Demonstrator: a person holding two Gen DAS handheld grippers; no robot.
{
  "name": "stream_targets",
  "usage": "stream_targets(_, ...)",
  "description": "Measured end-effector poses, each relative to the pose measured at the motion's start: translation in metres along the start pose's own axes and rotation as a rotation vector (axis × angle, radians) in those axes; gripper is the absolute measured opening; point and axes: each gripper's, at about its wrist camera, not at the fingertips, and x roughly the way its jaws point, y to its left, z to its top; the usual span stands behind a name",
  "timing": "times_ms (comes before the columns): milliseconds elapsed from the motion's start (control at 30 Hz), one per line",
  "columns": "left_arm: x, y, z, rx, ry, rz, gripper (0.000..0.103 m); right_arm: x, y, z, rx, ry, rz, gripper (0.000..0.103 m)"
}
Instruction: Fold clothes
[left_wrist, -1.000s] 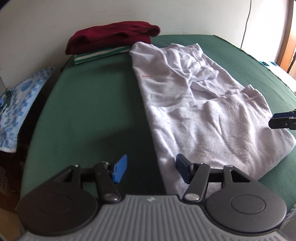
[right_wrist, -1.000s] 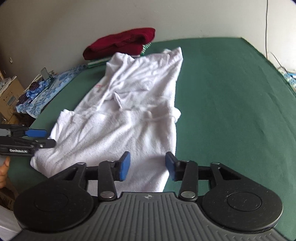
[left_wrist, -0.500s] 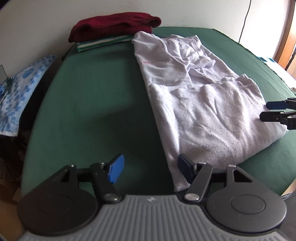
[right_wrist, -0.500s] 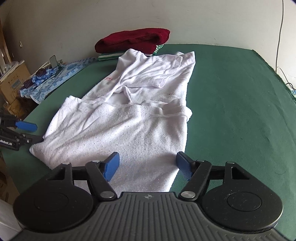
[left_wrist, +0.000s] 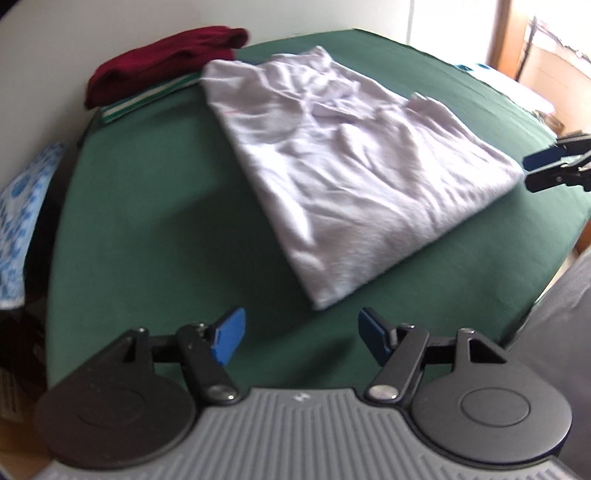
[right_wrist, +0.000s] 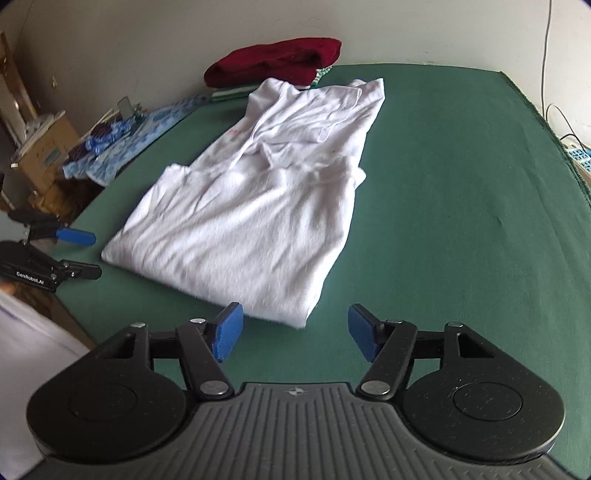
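Observation:
A white garment (left_wrist: 351, 177) (right_wrist: 258, 214) lies on the green table cover (left_wrist: 147, 240) (right_wrist: 461, 221), its near half folded up over the rest. My left gripper (left_wrist: 300, 325) (right_wrist: 92, 254) hangs just short of the garment's near left corner, its jaws opening with nothing between them. My right gripper (right_wrist: 294, 317) (left_wrist: 528, 172) is just short of the near right corner, which lies ahead of its left finger. Its jaws are closing a little but stand wide apart, with only green cloth between them.
A folded dark red garment (left_wrist: 166, 66) (right_wrist: 273, 59) rests on a green-and-white striped one (left_wrist: 147, 99) at the far edge. A blue patterned cloth (left_wrist: 18, 221) (right_wrist: 140, 136) and a cardboard box (right_wrist: 48, 155) lie off the left side. A power strip (right_wrist: 580, 155) sits at the right.
Both grippers have drawn back from the garment's near edge, and their fingers are now off the cloth. Both pairs of jaws stand wider than a second ago.

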Motion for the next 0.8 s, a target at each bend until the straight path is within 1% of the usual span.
stream_targets(67,0.004,-0.007,0.005,0.018,-0.031,0.013,0.071,0.01,0.008,-0.003,-0.028,0.012,-0.016,0.066)
stream_targets(167,0.011,-0.007,0.01,0.004,-0.06,-0.005,0.072,0.019,0.02,-0.004,-0.077,-0.02,-0.017,0.066)
stream_targets(200,0.013,-0.006,0.011,-0.007,-0.068,-0.014,0.069,0.021,0.023,-0.005,-0.092,-0.035,-0.027,0.066)
stream_targets(233,0.015,-0.006,0.012,-0.018,-0.077,-0.023,0.062,0.024,0.024,-0.005,-0.103,-0.052,-0.038,0.065)
stream_targets(267,0.016,-0.005,0.014,-0.033,-0.084,-0.036,0.058,0.026,0.025,-0.006,-0.114,-0.069,-0.048,0.064)
stream_targets(300,0.017,-0.005,0.015,-0.049,-0.088,-0.041,0.052,0.028,0.027,-0.006,-0.123,-0.083,-0.062,0.058)
stream_targets(333,0.018,-0.005,0.017,-0.065,-0.092,-0.046,0.049,0.029,0.028,-0.005,-0.133,-0.098,-0.076,0.051)
stream_targets(367,0.018,-0.007,0.017,-0.07,-0.097,-0.049,0.047,0.03,0.028,-0.004,-0.13,-0.105,-0.076,0.048)
stream_targets(400,0.018,-0.008,0.018,-0.075,-0.101,-0.052,0.042,0.031,0.027,-0.004,-0.125,-0.112,-0.075,0.043)
stream_targets(433,0.018,-0.009,0.019,-0.079,-0.106,-0.055,0.034,0.03,0.026,-0.002,-0.12,-0.113,-0.07,0.034)
stream_targets(467,0.018,-0.011,0.019,-0.081,-0.11,-0.057,0.031,0.029,0.025,-0.001,-0.115,-0.115,-0.065,0.029)
stream_targets(500,0.017,-0.012,0.018,-0.083,-0.113,-0.058,0.027,0.028,0.025,0.001,-0.113,-0.115,-0.059,0.026)
stream_targets(533,0.016,-0.012,0.018,-0.083,-0.116,-0.061,0.021,0.027,0.026,0.002,-0.111,-0.114,-0.053,0.024)
stream_targets(600,0.015,-0.012,0.018,-0.086,-0.119,-0.067,0.015,0.026,0.028,0.002,-0.119,-0.113,-0.05,0.022)
stream_targets(733,0.01,-0.009,0.019,-0.111,-0.13,-0.073,0.013,0.022,0.028,0.007,-0.091,-0.121,-0.028,0.021)
stream_targets(800,0.009,-0.01,0.02,-0.106,-0.132,-0.069,0.01,0.018,0.028,0.008,-0.087,-0.126,-0.02,0.021)
